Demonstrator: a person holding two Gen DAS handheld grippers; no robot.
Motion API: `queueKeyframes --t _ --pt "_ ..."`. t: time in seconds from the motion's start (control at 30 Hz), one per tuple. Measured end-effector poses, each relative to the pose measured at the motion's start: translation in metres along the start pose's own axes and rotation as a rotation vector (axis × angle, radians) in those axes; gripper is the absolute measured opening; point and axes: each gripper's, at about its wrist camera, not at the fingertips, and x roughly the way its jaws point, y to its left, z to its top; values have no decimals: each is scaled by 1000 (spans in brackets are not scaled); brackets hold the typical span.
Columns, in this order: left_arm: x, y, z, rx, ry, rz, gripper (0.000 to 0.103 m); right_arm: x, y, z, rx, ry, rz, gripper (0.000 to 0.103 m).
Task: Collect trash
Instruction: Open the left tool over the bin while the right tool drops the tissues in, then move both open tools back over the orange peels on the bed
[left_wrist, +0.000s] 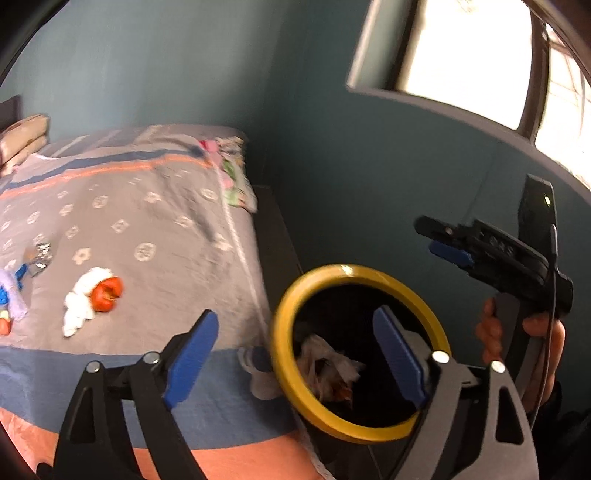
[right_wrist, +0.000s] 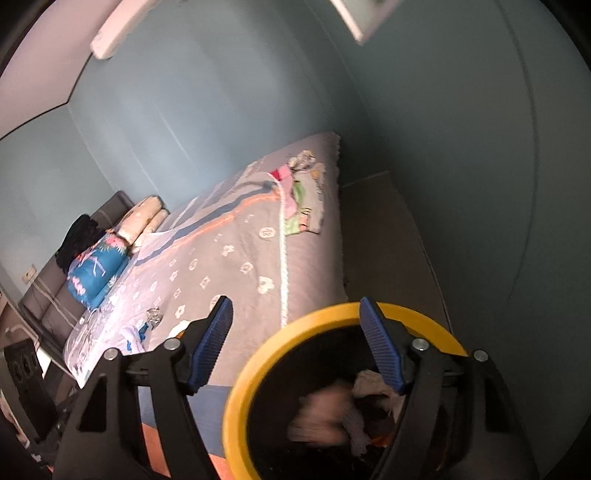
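A black trash bin with a yellow rim (left_wrist: 291, 295) (right_wrist: 236, 387) stands beside the bed and holds crumpled paper (left_wrist: 328, 363) (right_wrist: 325, 410). On the grey bedspread (left_wrist: 155, 229) lie a white tissue (left_wrist: 79, 306) with an orange-red fruit scrap (left_wrist: 106, 293), a foil wrapper (left_wrist: 40, 256) and blue-and-white litter (left_wrist: 11, 288) at the left edge. My left gripper (left_wrist: 295, 354) is open and empty, near the bin's rim. My right gripper (right_wrist: 299, 343) is open and empty above the bin; it also shows in the left wrist view (left_wrist: 448, 251).
Pillows (right_wrist: 142, 221) and a blue bundle (right_wrist: 96, 273) lie at the bed's head. A folded colourful cloth (left_wrist: 234, 177) (right_wrist: 304, 199) lies at the bed's far edge. The teal wall (left_wrist: 369, 184) and a window (left_wrist: 469, 55) are behind. A narrow floor strip (right_wrist: 384, 251) runs along the bed.
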Motion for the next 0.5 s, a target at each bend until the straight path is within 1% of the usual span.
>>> queueKeyframes --t 0.03,0.1,0.17,0.23,0.3,0.37,0.5 --pt "-4 8 1 -16 -10 8 84 3 7 2 -11 2 7 71" --pt "-11 20 3 -38 -27 32 87 8 17 4 -22 1 24 76" --pt "-23 37 4 -56 -54 71 89 17 31 4 -41 15 63 78" --pt "-33 53 5 -74 -76 108 89 25 43 5 -59 18 82 82" --pt "-43 71 6 -99 -94 138 90 31 60 4 -95 16 97 82" --pt "-53 89 7 -115 -114 185 91 35 71 3 -114 18 108 83" --pt "-71 122 4 -143 -142 270 91 50 107 2 -162 18 139 85"
